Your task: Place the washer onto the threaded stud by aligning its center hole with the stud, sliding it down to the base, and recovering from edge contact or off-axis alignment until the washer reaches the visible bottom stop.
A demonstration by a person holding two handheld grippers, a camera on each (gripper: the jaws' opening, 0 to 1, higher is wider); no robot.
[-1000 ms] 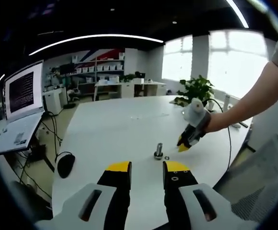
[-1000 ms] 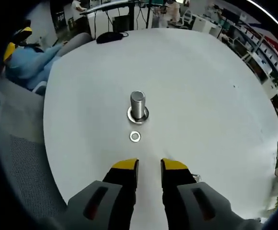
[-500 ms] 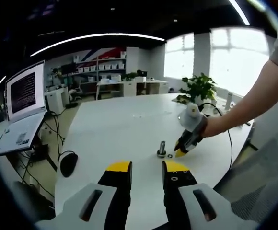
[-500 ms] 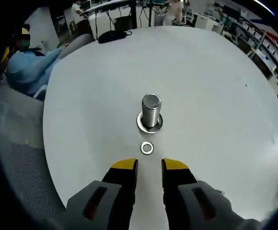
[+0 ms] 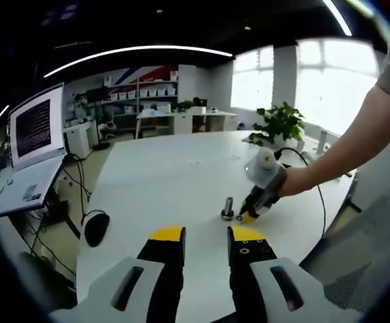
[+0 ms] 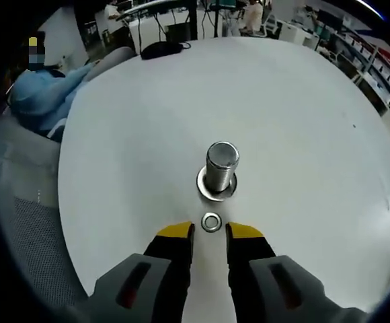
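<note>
A metal stud (image 6: 220, 167) stands upright on its round base on the white table (image 6: 296, 114). A small steel washer (image 6: 211, 221) lies flat on the table just in front of the base. My right gripper (image 6: 210, 233) is open, its yellow tips on either side of the washer's near edge and not closed on it. In the left gripper view, the right gripper (image 5: 249, 214) reaches down beside the stud (image 5: 228, 208), held by a person's hand. My left gripper (image 5: 206, 235) hovers open and empty well short of the stud.
A black mouse (image 5: 95, 231) lies at the table's left edge, and a laptop (image 5: 27, 151) sits on a stand beyond it. A potted plant (image 5: 276, 125) and a cable (image 5: 309, 161) are at the far right. A person in blue (image 6: 44, 91) sits by the table.
My right gripper has moved closer to the washer and stud, so its tips now flank the washer. The left gripper has stayed nearly still.
</note>
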